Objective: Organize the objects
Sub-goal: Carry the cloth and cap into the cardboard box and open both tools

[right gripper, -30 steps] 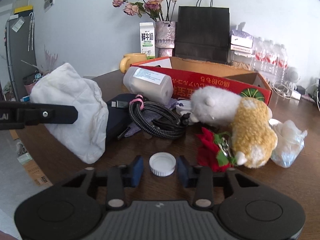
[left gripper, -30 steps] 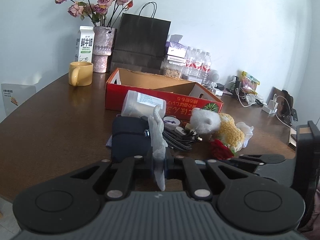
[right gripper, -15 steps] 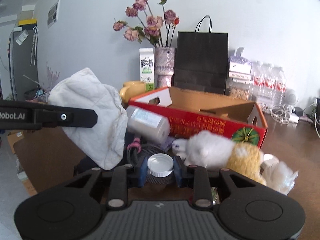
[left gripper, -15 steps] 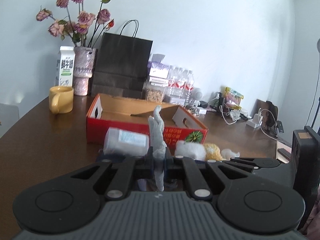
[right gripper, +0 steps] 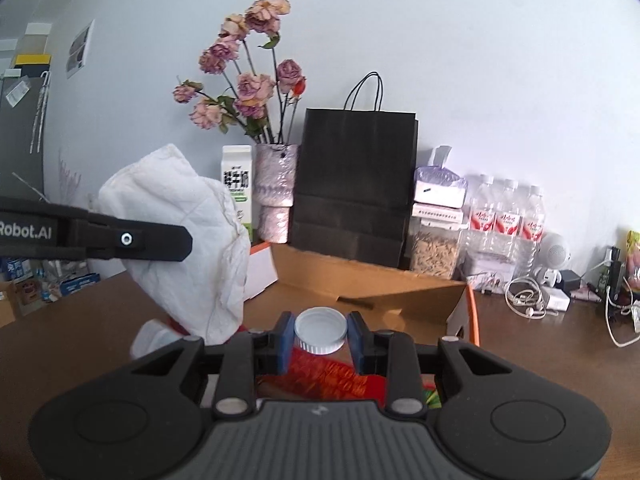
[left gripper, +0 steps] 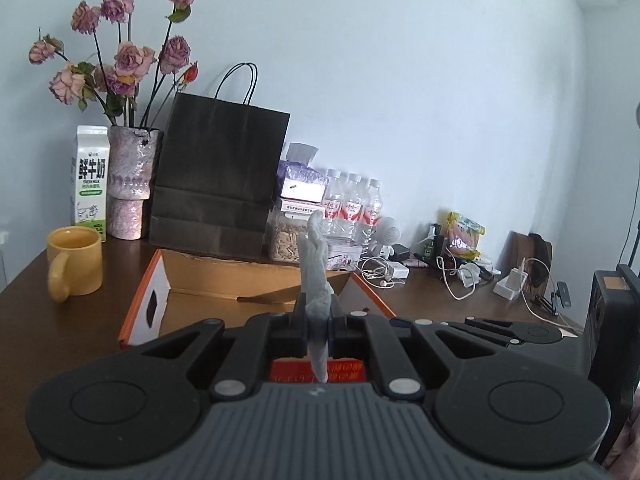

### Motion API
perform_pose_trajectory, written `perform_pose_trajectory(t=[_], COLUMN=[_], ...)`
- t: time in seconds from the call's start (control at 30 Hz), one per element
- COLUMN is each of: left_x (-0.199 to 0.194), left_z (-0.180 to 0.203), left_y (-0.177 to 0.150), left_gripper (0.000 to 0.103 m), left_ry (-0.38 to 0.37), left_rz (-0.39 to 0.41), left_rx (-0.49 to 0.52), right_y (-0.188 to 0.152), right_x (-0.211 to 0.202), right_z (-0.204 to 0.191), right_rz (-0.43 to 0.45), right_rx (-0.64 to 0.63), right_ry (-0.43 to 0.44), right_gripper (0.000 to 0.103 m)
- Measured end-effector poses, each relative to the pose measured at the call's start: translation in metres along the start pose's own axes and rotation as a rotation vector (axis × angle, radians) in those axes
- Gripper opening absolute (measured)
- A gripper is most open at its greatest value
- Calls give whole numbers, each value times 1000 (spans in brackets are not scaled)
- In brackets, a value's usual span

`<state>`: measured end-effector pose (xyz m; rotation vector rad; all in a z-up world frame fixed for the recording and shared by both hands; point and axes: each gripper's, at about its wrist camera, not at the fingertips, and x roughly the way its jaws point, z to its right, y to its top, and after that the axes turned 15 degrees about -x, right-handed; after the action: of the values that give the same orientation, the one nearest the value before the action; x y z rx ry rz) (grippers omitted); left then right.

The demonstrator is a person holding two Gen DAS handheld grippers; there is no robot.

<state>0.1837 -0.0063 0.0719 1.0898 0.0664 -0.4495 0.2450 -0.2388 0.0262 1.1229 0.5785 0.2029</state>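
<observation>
1. Two loads are up. Left wrist view: your left gripper pinches the white tissue above the cardboard box; lower it in and release.
2. Right wrist view: your right gripper clamps the white cap, seemingly near the box's front edge; carry it forward, then drop.

Cardboard box lies directly ahead of the left gripper. Mug stands ahead-left of it. Behind the box: milk carton, vase, paper bag, then water bottles ahead-right. Cables lie far right.
</observation>
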Motion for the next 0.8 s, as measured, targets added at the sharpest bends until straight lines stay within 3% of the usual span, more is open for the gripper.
perform_pose_trajectory(t=[0.33,0.7,0.73,0.77,0.8], left_x=[79,112,113,112,112], left_z=[-28,-57,-59,-60,-60], left_y=[26,28,27,27,27], left_gripper=[9,11,13,27,57], left_ry=[-8,109,128,140,150], left_rz=[-63,-123,-122,-120,-117], left_rx=[-83,-101,-98,-96,-95], right_y=[2,-14,-15,-16,-16], right_x=[77,99,100,100,99], right_z=[44,64,65,65,66], right_rz=[-88,-171,-177,-180,-182], right_rx=[65,118,118,120,122], right_ry=[-15,-49,-52,-54,-58], right_gripper=[27,28,29,37,52])
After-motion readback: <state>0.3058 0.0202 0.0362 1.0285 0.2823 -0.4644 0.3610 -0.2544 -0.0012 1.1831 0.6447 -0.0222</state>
